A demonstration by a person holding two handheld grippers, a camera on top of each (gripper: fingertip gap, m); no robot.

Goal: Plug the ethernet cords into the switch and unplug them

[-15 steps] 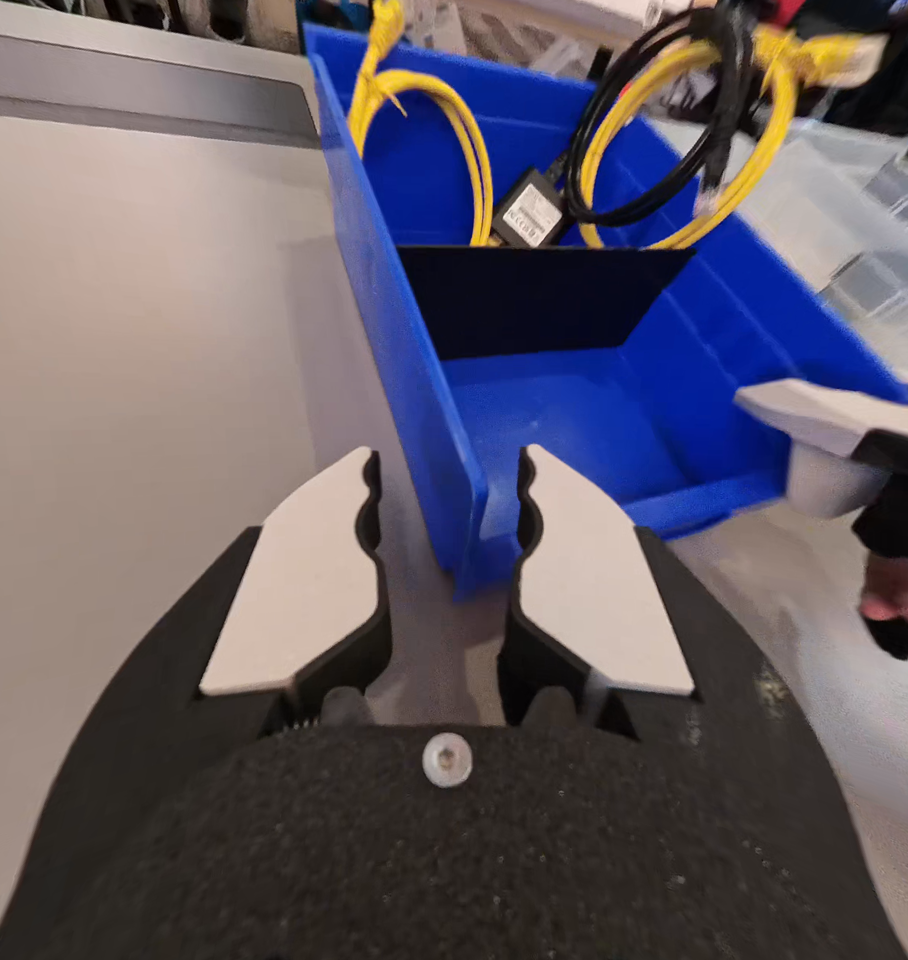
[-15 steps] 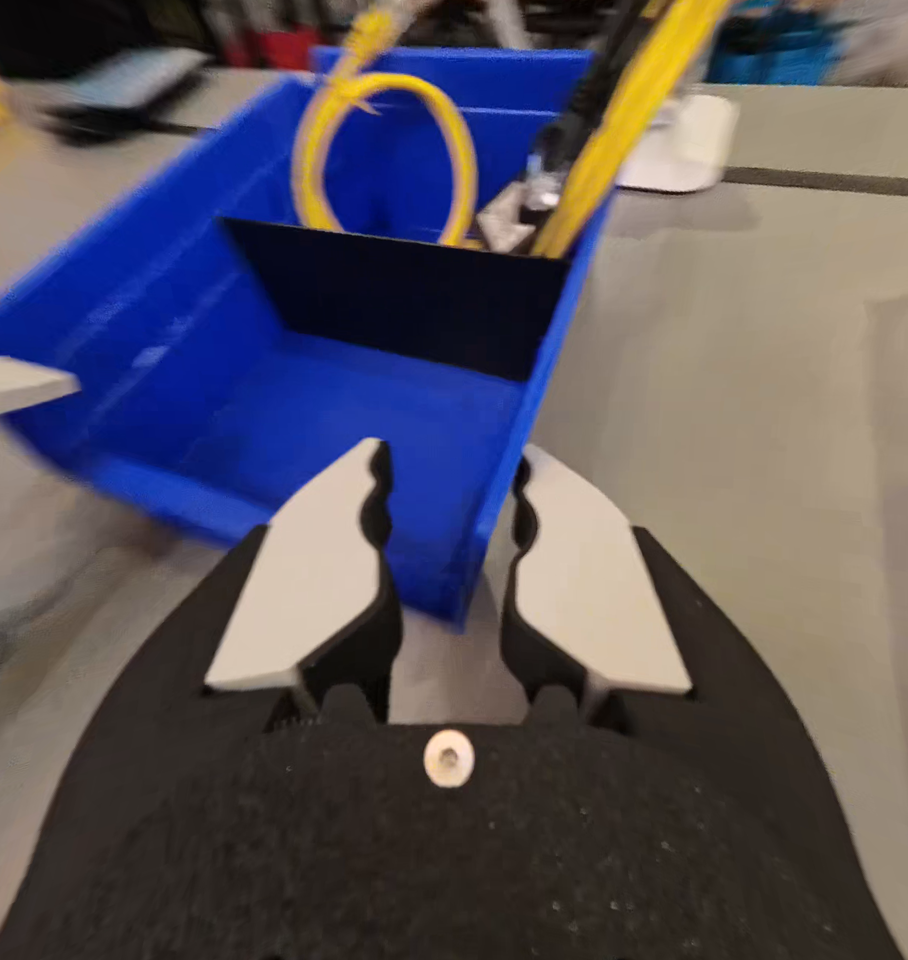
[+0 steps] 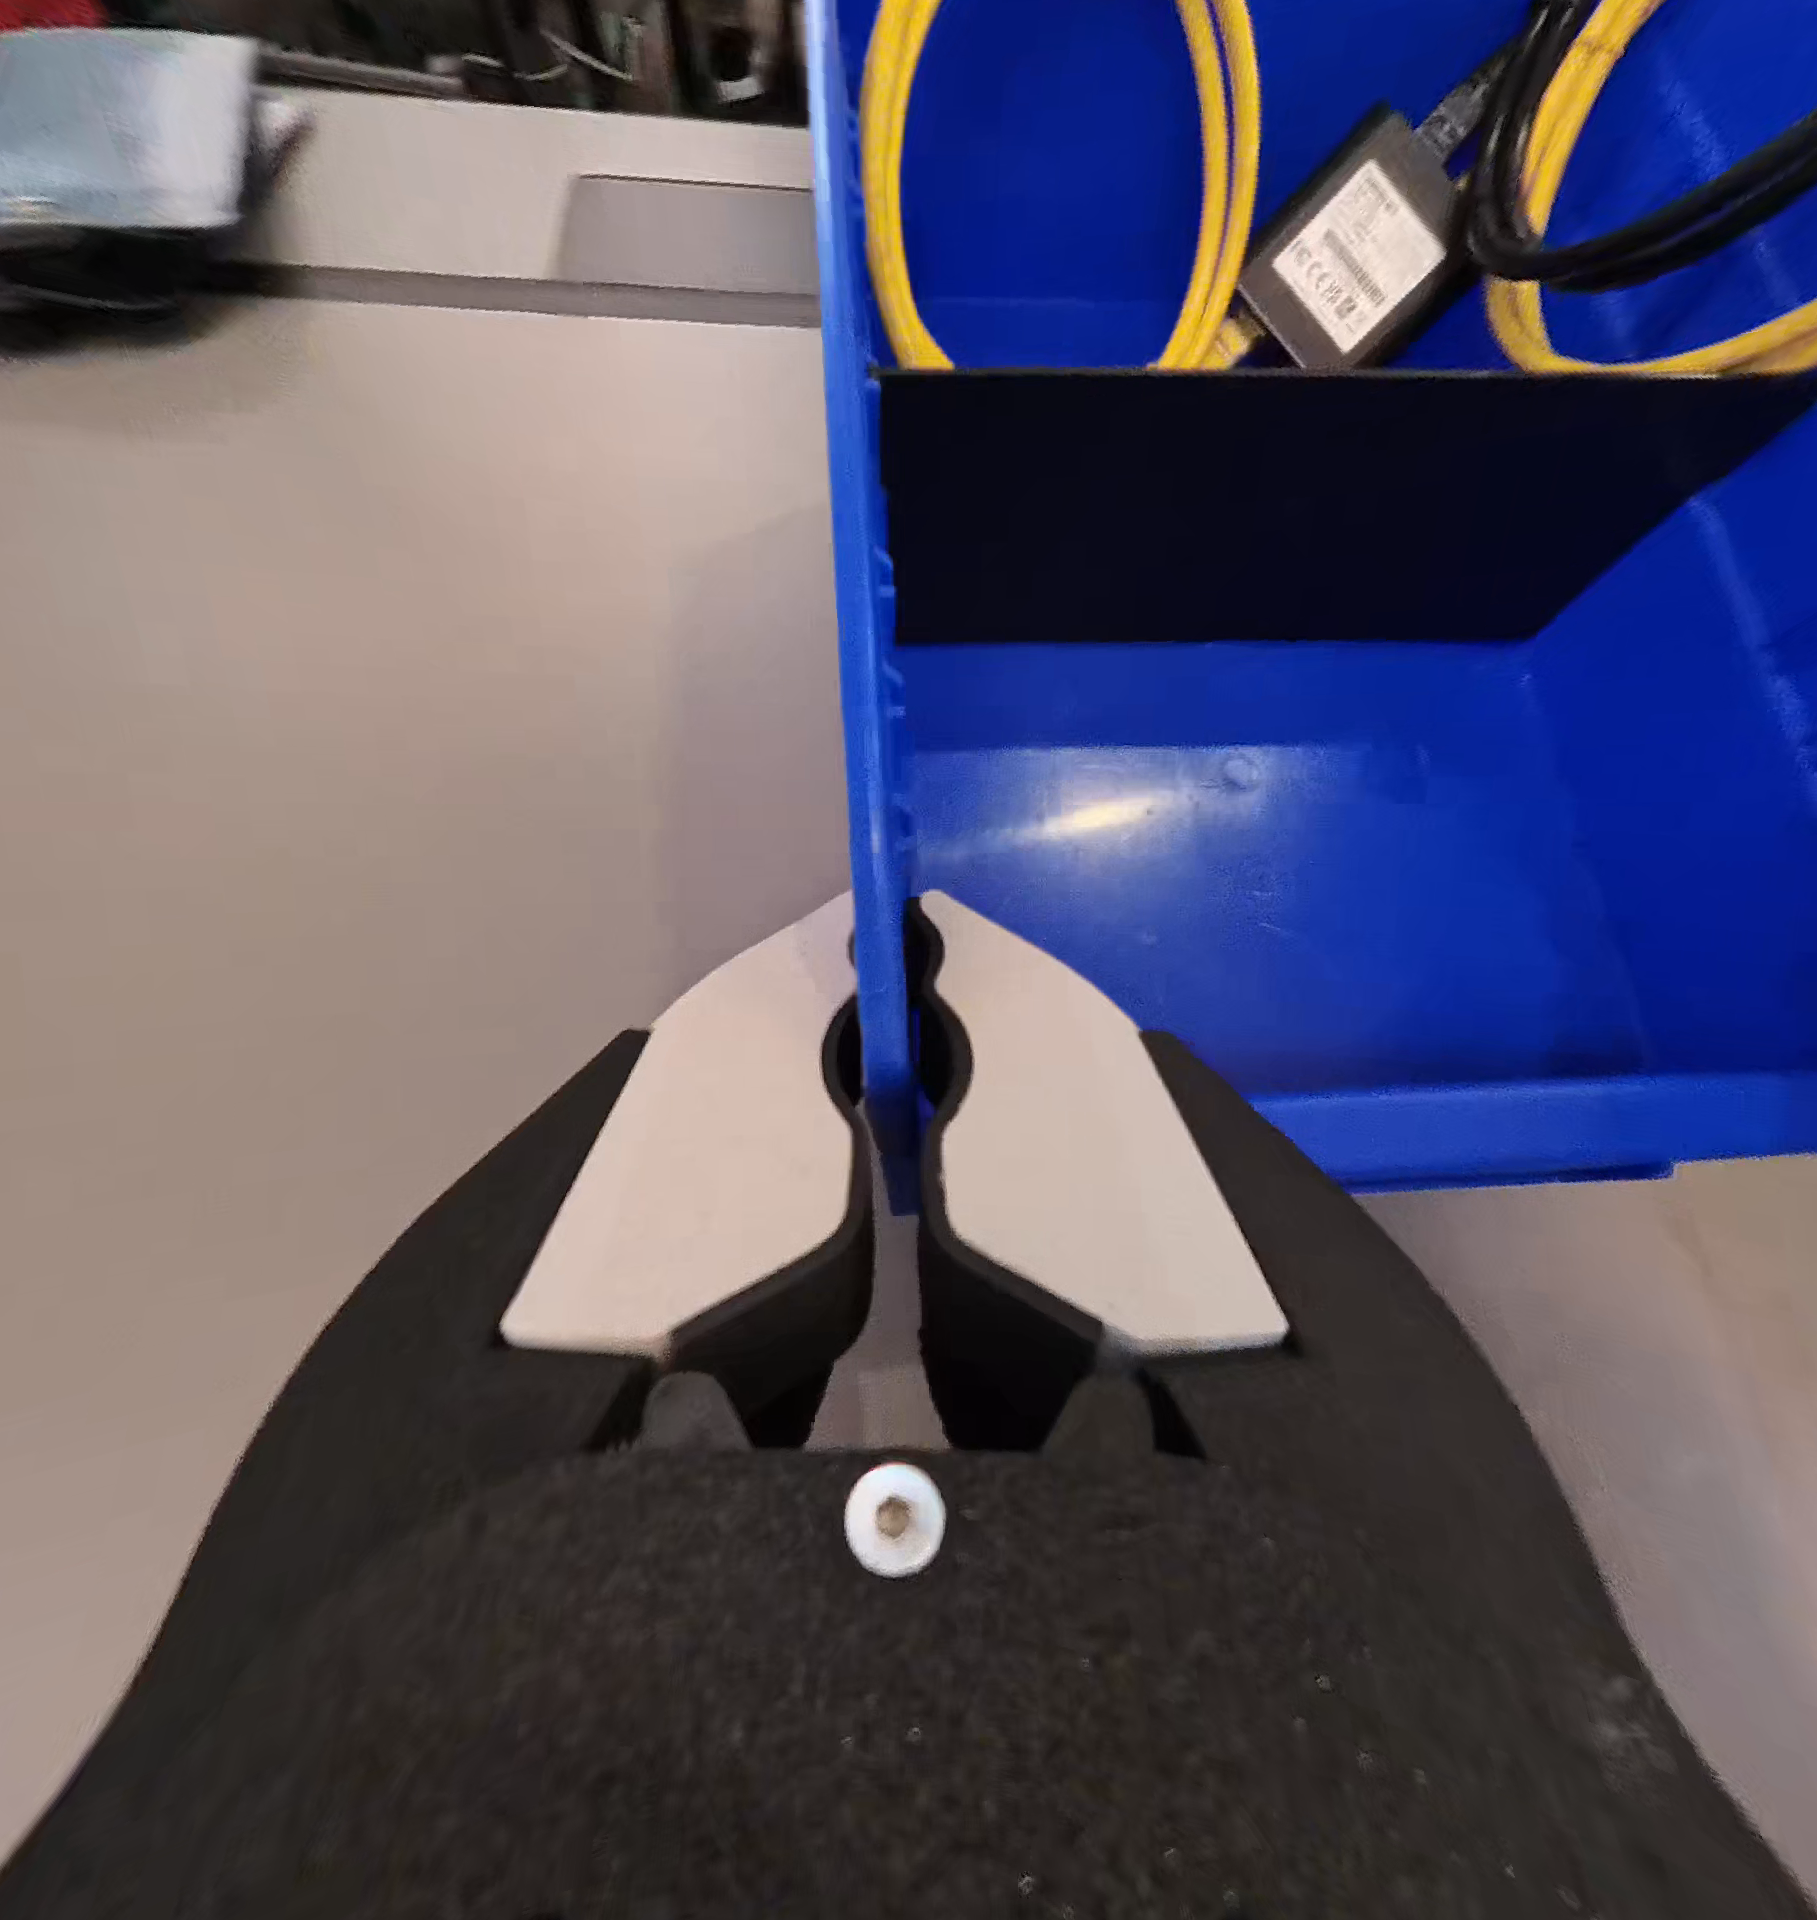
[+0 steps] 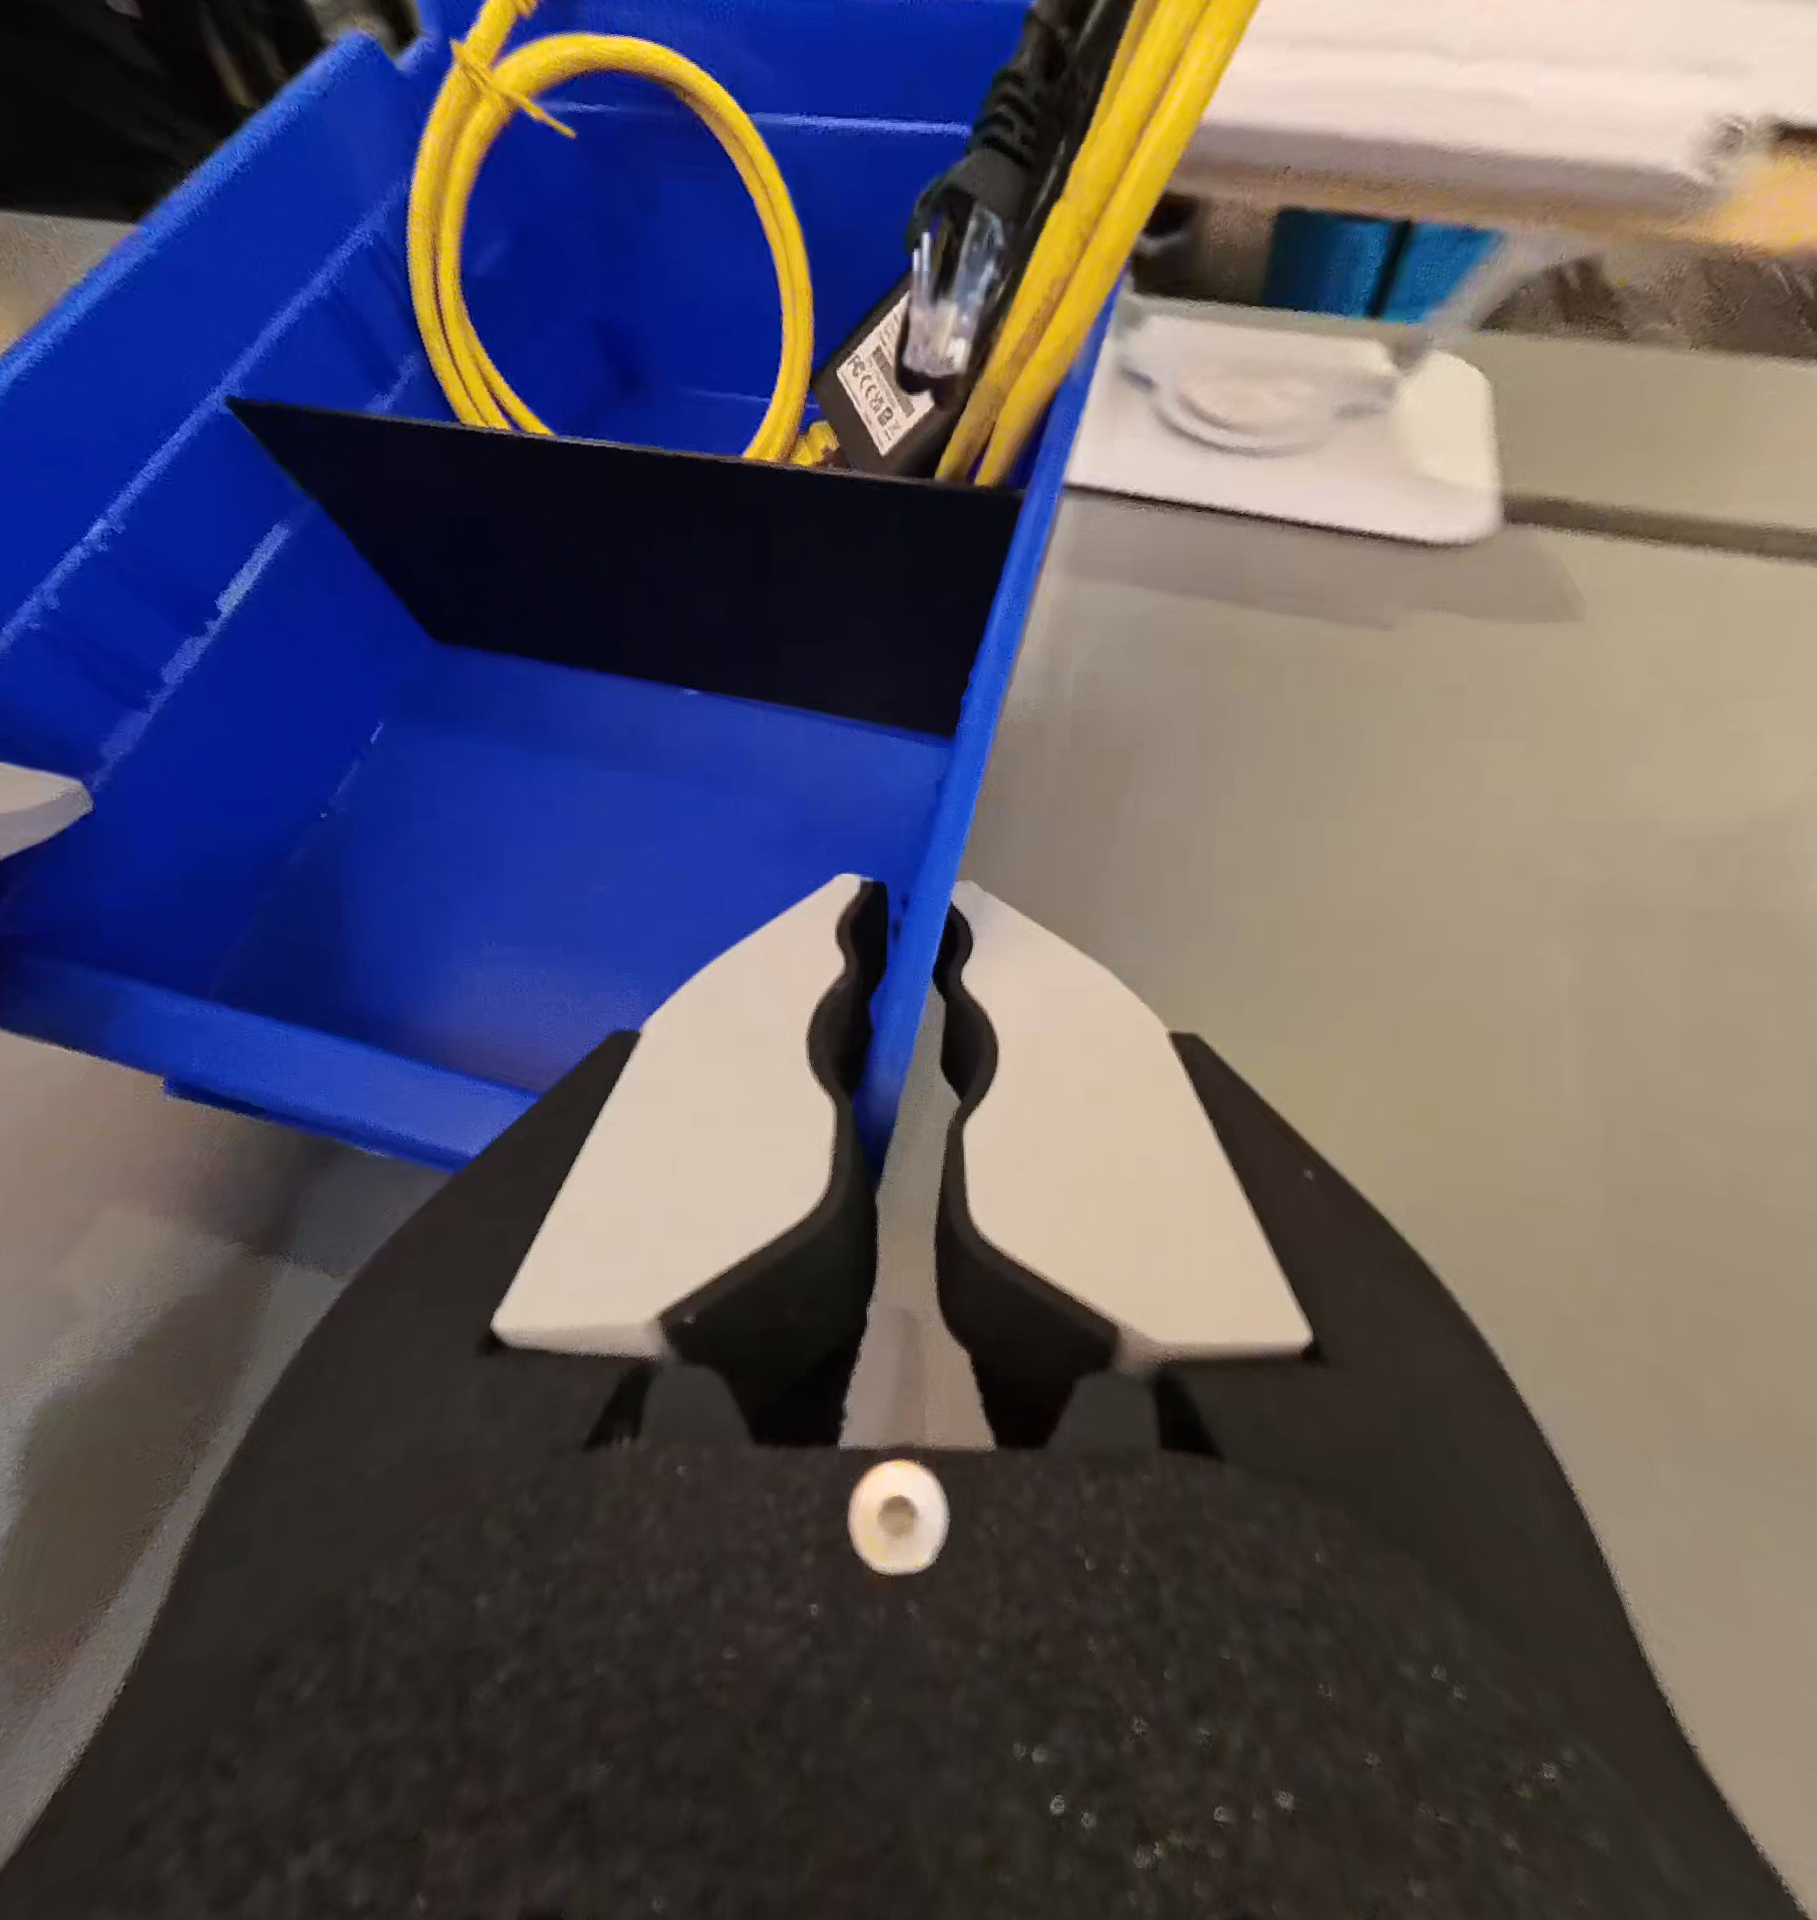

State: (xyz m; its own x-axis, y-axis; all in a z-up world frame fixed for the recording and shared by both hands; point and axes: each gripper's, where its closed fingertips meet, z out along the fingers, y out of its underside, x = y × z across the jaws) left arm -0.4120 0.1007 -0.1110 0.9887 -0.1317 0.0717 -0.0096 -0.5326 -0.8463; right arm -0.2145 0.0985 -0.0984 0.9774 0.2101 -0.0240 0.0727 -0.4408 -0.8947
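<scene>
A glossy blue plastic bin (image 3: 1403, 935) with thin, straight walls stands on a smooth, matte grey worktop (image 3: 364, 727). The left claw (image 3: 888, 935) is closed on the bin's left side wall near its front corner, with the wavy black pads pressed against the blue plastic; the right claw (image 4: 909, 925) grips the opposite side wall in the same way. A flat black divider (image 4: 675, 561) splits the bin crosswise. Behind the divider, in the bin's rear compartment, sit coiled yellow ethernet cords (image 4: 613, 239), a black cord (image 3: 1631, 229) with a clear plug, and a small dark rectangular switch (image 3: 1351, 260) bearing a pale label. The front compartment shows only a bare, shiny floor.
</scene>
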